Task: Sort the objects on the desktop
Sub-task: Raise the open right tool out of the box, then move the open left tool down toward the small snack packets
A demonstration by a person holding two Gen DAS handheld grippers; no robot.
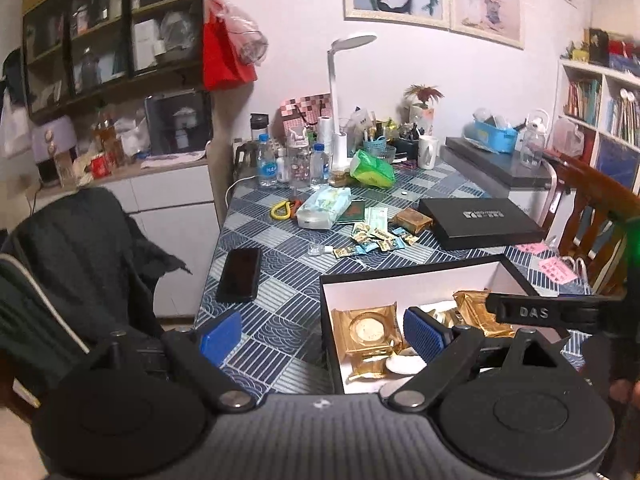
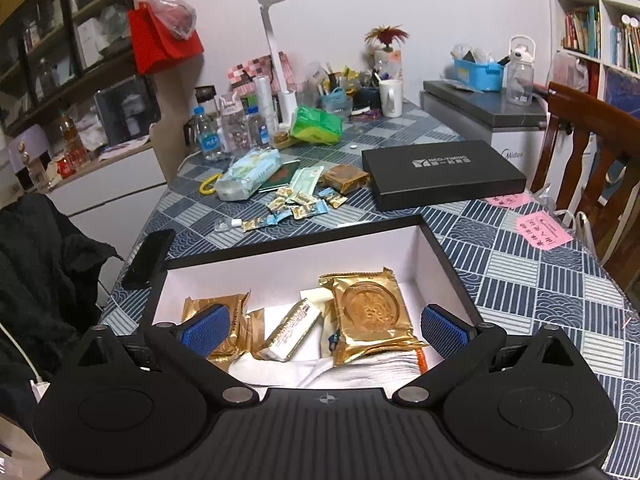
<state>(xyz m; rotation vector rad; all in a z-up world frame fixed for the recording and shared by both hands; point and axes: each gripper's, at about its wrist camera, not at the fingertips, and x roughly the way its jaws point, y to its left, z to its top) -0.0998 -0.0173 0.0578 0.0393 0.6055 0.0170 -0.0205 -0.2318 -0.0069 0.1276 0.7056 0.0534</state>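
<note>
— Progress looks partial: several gold packets (image 2: pixel 370 316) already lie in the open box (image 2: pixel 448 264).
— What is left?
— Small sweets (image 2: pixel 298 204) and a brown packet (image 2: pixel 345 178) sit loose on the table (image 2: pixel 520 292) beyond it. Right gripper (image 2: pixel 324 330) hangs over the box and left gripper (image 1: pixel 322 330) over its edge, jaws apart, both empty

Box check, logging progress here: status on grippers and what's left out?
Both grippers open: left, right over the open box. Gold packets inside. Small candies still on table. Nothing blocking.
</note>
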